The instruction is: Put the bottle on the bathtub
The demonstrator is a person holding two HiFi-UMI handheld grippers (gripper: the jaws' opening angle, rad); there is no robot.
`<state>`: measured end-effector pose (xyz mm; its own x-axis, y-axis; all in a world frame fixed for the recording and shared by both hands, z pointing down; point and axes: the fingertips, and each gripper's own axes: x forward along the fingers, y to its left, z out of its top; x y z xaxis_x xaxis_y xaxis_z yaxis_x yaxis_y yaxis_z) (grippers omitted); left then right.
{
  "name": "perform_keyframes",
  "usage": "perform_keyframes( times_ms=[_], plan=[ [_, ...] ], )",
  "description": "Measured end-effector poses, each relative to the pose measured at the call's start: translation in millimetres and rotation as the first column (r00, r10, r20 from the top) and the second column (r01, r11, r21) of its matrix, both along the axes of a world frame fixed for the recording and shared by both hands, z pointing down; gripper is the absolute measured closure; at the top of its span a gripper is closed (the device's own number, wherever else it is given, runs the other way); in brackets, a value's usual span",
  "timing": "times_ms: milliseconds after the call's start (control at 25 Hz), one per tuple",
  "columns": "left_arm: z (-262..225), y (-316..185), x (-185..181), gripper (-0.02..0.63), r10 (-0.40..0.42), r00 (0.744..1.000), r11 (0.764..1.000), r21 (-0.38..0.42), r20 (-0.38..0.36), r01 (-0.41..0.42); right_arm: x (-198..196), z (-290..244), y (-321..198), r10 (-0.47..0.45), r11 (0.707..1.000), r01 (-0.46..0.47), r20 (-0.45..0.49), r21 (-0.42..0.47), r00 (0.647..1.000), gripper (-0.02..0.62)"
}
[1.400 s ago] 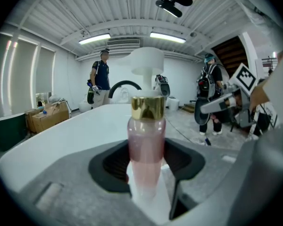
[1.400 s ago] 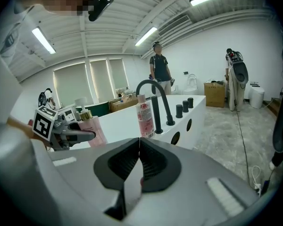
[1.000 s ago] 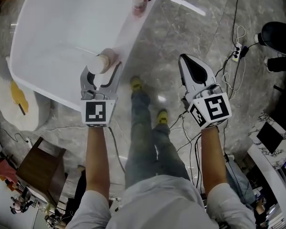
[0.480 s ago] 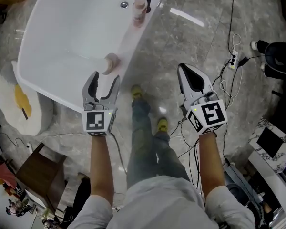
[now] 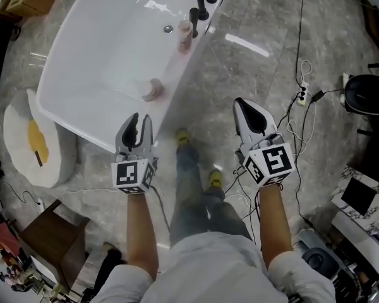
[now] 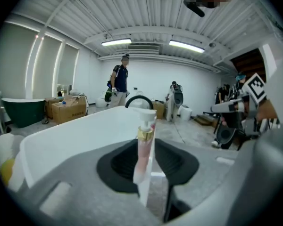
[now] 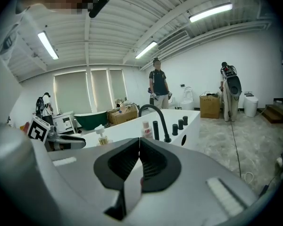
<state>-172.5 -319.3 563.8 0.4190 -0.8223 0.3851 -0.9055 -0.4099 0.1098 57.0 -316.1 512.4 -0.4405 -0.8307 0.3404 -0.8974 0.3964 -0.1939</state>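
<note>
Bottle (image 5: 153, 89) upright on bathtub (image 5: 82, 115) rim; left claw (image 5: 136, 118) just closing, empty; right claw (image 5: 247, 106) closed

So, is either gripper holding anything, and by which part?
Nothing is held. The left gripper has just been closing its jaws with nothing between them; the pump bottle stands apart on the bathtub rim. The right gripper is shut, empty.
</note>
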Motion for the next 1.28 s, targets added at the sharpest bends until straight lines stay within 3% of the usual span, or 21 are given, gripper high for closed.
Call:
perform_keyframes(
  times_ms=[400,1280],
  plan=[
    [-63,39,18,0.612,0.025,0.999,0.999,0.042,0.025,-0.026,15,-56,45,0.03,0.999,-0.031,0.007,0.041,1.0,0.592],
    [-208,132,45,0.612,0.017,0.997,0.99,0.139,0.074,-0.027,52,-170,155,0.034,0.989,-0.037,0.025,0.146,0.999,0.592]
  ],
)
